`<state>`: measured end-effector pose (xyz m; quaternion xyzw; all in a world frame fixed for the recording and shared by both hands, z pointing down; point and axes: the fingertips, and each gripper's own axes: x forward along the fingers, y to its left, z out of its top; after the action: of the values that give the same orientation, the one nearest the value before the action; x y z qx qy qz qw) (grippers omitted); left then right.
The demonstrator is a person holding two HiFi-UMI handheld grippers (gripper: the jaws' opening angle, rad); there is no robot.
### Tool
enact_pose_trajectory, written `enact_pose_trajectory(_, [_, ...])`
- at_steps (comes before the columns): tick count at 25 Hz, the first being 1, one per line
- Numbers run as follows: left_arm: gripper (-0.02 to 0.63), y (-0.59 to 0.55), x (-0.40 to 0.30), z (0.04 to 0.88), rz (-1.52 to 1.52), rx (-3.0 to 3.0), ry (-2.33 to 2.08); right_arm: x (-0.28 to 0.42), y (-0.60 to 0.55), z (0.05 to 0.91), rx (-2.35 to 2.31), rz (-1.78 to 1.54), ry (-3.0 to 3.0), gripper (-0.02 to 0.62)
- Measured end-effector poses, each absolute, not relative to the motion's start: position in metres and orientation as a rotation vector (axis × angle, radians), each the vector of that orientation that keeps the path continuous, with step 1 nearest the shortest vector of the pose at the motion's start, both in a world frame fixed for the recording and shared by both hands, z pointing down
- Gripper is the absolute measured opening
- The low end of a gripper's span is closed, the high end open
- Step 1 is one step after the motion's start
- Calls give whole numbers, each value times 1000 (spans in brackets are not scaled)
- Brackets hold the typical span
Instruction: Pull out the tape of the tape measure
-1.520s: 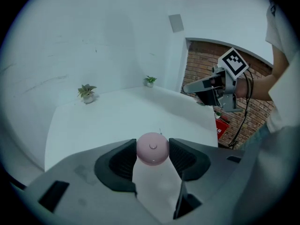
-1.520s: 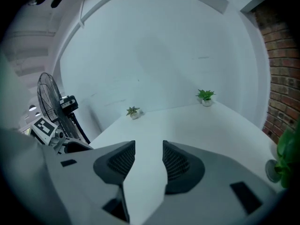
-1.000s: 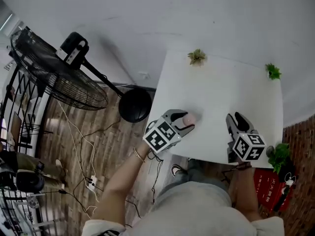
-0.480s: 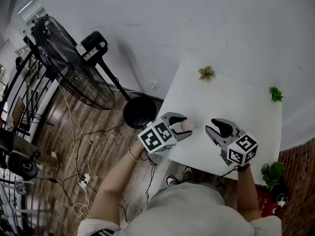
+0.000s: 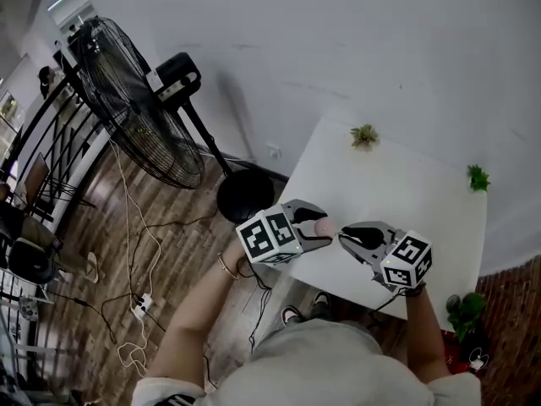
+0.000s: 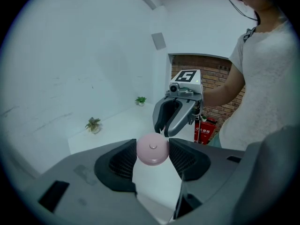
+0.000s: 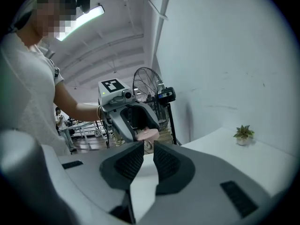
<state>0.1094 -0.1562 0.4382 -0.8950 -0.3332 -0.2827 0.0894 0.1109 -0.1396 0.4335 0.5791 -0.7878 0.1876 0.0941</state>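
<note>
The left gripper (image 6: 153, 159) clamps the tape measure (image 6: 153, 149) above the table (image 5: 406, 184) edge. Just beside it, the right gripper (image 7: 144, 154) has narrow, empty jaws. The case is likely light, hard and slick; pinch the tape's tip.

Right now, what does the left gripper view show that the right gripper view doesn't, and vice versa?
Only the left gripper view: the brick wall, a second potted plant at the table's far corner, the right tool head-on.
Only the right gripper view: the floor fan, the ceiling light, the left tool from the front.
Both: the pink tape measure clamped in the left tool, the white table and one potted plant.
</note>
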Motion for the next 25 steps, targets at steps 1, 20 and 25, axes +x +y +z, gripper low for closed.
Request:
enact_pose_trajectory(1, [216,-157,109,438,-839,-2663,-985,108,-141,434,1703,555,-2341,58])
enact_pose_trajectory(20, [216,-173,118,439,-834,-2679,-913,122,-139,424,1836,497,-2269,6])
enact_pose_trajectory(25, [216,-171,124,439,-836,-2703,-902,140,-122,420,1934,502,-2227,6])
